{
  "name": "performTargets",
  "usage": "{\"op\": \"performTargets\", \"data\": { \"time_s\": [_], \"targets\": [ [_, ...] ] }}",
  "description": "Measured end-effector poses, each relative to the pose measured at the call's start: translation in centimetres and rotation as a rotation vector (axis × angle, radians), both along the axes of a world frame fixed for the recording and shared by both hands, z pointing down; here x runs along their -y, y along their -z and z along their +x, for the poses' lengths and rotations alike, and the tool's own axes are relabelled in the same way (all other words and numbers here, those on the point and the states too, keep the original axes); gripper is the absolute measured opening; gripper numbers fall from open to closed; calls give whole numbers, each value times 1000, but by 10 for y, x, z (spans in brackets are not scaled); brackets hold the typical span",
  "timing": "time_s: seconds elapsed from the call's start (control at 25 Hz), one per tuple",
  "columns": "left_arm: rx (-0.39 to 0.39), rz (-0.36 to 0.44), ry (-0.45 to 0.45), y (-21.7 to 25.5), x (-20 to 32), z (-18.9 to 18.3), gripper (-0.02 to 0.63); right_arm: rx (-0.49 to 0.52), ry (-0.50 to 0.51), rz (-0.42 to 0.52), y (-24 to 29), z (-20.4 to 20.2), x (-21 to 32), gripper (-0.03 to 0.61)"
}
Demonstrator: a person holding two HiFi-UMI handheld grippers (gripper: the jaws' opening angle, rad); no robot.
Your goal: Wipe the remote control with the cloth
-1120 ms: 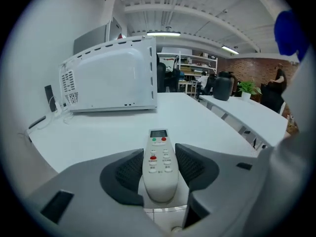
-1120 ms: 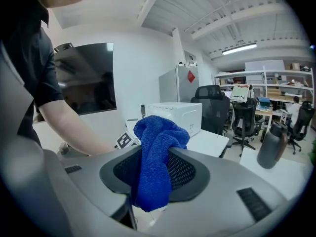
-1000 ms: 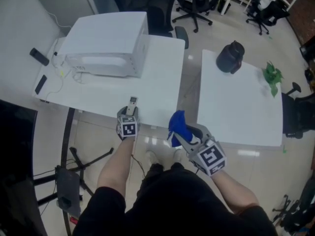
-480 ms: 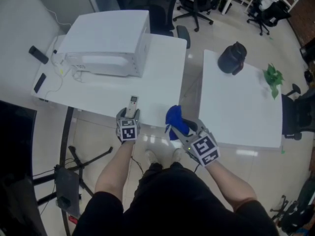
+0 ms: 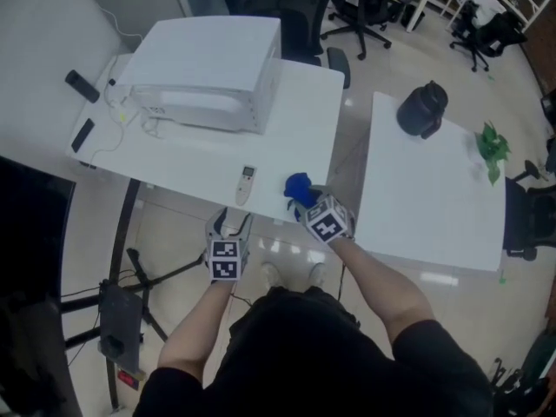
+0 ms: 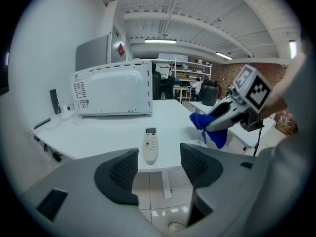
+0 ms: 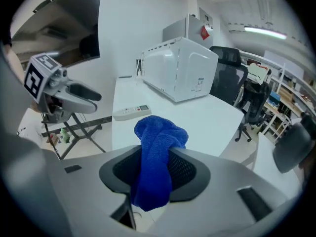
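Remote control [image 6: 150, 144]; microwave label [image 7: 200, 84] unreadable

No legible text anywhere. Microwave [image 7: 177, 68] side label [image 7: 200, 84]: too small to read. Red sticker [image 7: 204, 32] on grey cabinet [image 7: 178, 29]: unreadable. Remote [image 6: 150, 144] button print: blurred. Marker cubes [image 5: 225, 259]: square patterns only.

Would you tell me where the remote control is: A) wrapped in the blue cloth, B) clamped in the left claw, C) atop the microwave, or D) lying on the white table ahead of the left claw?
D: the remote control lies on the table beyond the left claw, whose jaws stand open and empty.
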State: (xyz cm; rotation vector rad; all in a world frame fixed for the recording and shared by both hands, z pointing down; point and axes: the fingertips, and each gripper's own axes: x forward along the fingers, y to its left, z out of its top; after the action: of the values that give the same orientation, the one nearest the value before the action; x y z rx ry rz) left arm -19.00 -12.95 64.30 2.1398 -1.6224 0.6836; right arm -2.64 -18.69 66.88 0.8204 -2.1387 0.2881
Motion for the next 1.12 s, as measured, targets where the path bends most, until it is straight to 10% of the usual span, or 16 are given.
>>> {"op": "performTargets", "data": {
  "time_s": [0.52, 0.88, 1.12],
  "targets": [
    [-45, 65, -49, 34, -15, -7, 272, -37, -53, -3, -31, -11, 4, 222],
    [-154, 195, -132, 105, -31, 22, 272, 154, -72, 147, 84, -8, -58, 222],
    [-95, 278, -171, 151, -78, 53, 208, 288, -33, 244, 163, 5, -121, 153]
  ]
}}
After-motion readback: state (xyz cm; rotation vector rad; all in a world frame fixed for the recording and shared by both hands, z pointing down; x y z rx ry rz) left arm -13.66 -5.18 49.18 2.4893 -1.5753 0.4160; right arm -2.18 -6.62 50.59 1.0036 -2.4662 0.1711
